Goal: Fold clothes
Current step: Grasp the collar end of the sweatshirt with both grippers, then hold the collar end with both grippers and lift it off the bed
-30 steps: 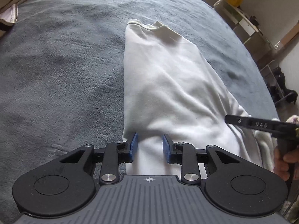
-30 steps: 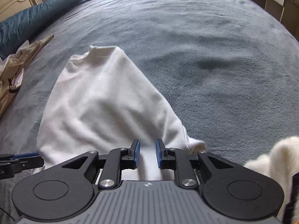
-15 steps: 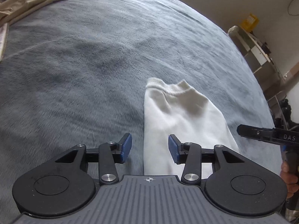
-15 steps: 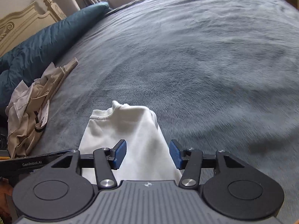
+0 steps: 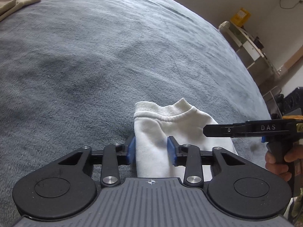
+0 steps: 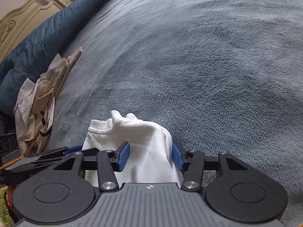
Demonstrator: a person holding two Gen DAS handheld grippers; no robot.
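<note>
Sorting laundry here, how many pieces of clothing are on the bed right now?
2: a white sweatshirt lying near the front, between both grippers' fingers, and a beige garment crumpled at the left by the blue pillow. More may lie outside the views.

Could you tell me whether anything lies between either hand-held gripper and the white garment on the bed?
Nothing visible does. The white garment already sits between the closing jaws of the left hand-held gripper and the right hand-held gripper. The beige clothes lie well off to the side.
</note>
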